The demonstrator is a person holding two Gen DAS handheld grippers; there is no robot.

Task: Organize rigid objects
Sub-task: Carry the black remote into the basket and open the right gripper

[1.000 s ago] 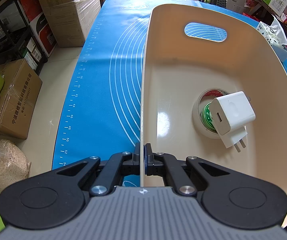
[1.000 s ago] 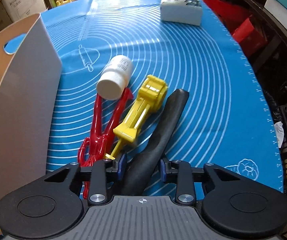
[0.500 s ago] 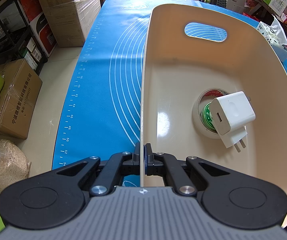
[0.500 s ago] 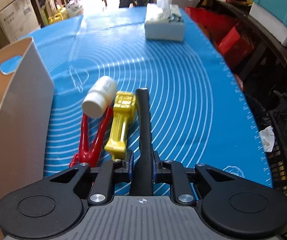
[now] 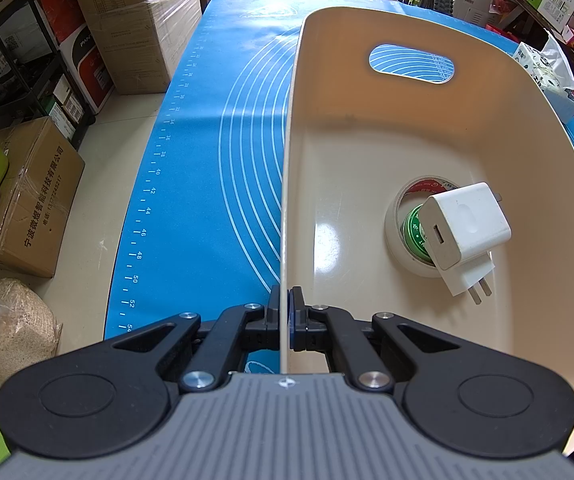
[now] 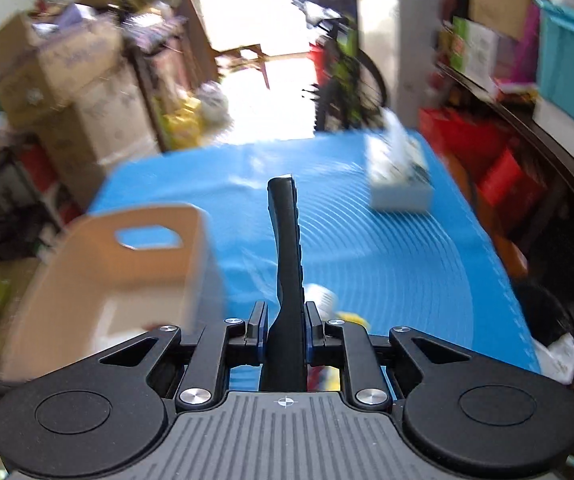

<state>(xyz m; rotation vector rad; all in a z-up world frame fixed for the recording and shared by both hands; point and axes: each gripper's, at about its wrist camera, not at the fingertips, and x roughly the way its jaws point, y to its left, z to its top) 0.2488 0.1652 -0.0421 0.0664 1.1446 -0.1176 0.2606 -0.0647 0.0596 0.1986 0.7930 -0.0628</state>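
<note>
My left gripper (image 5: 286, 314) is shut on the near left rim of the beige bin (image 5: 351, 152), which stands on the blue mat (image 5: 215, 184). Inside the bin a white charger plug (image 5: 465, 232) lies on a roll of tape (image 5: 403, 220) with a green core. My right gripper (image 6: 285, 326) is shut on a long black handle (image 6: 287, 240) that sticks out forward, lifted above the mat (image 6: 387, 248). The bin (image 6: 127, 264) shows blurred at the left. Below the handle, a white bottle (image 6: 321, 296) and a bit of the yellow clamp (image 6: 353, 318) peek out.
A tissue box (image 6: 399, 176) stands at the mat's far right; it also shows past the bin's right wall as the tissue box (image 5: 543, 68). Cardboard boxes (image 5: 27, 196) and a shelf crowd the floor to the left. Dark shelving with clutter runs along the right.
My right gripper shut on the black handle and lifted it off the mat, tilting upward; the red and yellow tools and the bottle dropped low in its view. The left gripper stayed still.
</note>
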